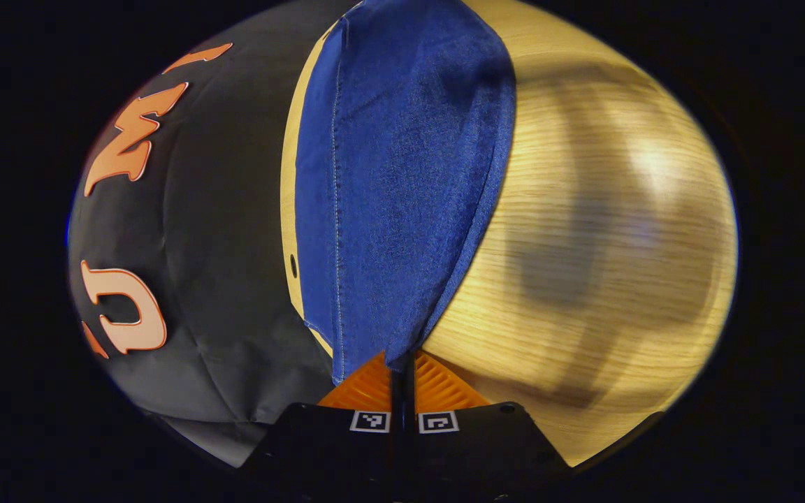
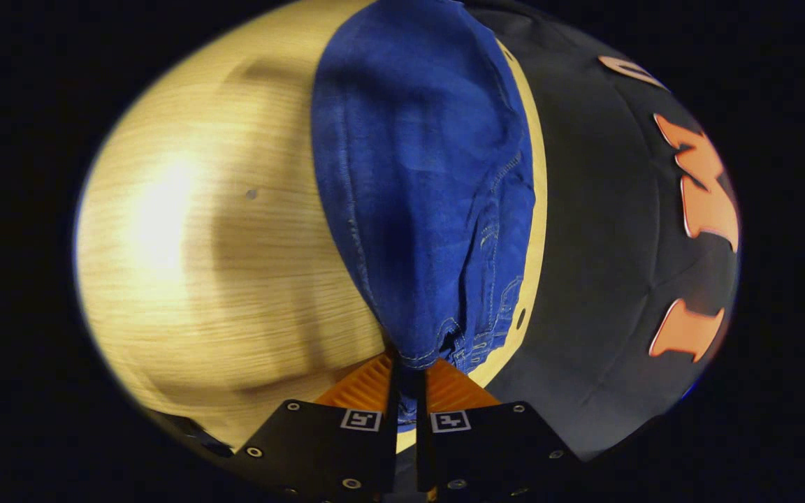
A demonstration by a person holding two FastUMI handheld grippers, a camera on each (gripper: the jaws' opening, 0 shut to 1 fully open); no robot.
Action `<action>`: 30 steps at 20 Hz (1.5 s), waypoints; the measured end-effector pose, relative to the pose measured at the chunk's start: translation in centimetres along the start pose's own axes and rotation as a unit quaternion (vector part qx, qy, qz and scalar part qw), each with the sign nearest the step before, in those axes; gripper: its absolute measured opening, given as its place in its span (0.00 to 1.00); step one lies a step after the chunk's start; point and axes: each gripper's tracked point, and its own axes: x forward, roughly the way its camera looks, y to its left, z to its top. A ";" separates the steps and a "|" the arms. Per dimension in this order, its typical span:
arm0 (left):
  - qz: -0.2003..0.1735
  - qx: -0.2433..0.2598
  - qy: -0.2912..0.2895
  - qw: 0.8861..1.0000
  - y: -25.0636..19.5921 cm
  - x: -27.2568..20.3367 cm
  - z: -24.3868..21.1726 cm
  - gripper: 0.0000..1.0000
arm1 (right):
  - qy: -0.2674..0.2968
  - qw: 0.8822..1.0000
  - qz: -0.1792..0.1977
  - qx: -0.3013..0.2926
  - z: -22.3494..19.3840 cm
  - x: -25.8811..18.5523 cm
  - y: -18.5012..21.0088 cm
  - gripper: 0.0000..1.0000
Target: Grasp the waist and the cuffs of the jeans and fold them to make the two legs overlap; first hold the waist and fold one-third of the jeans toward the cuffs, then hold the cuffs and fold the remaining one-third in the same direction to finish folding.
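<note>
Blue jeans (image 1: 402, 181) hang from my left gripper (image 1: 402, 370), which is shut on a plain hemmed end of the denim, a stitched seam running down its left side. In the right gripper view the jeans (image 2: 423, 188) run up from my right gripper (image 2: 411, 370), shut on an end with heavy stitching and pocket seams that looks like the waist. In both views the cloth is lifted and stretches away above the wooden table (image 1: 598, 230), near its far edge.
The light wood table (image 2: 200, 237) spreads beneath, with shadows of the grippers across it. Its edge (image 1: 289, 209) runs along the black booth wall (image 1: 221, 230). A small dark hole (image 2: 520, 318) sits near that edge.
</note>
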 end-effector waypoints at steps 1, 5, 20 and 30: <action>-0.004 -0.005 0.000 1.000 0.0 0.0 -0.1 0.01 | 0.002 1.000 0.015 0.016 -0.2 -0.6 0.1 0.06; -0.020 -0.030 -0.006 0.999 0.2 -0.1 -0.5 0.01 | 0.008 0.999 0.046 -0.007 0.7 -1.1 -0.1 0.06; -0.156 -0.091 0.000 0.984 -3.9 -16.2 -1.5 0.01 | -0.004 0.993 0.118 0.031 -2.7 -11.7 3.6 0.06; -0.215 -0.126 0.007 0.968 5.2 -21.3 -2.3 0.00 | -0.015 0.969 0.201 0.146 -2.8 -19.4 -0.8 0.06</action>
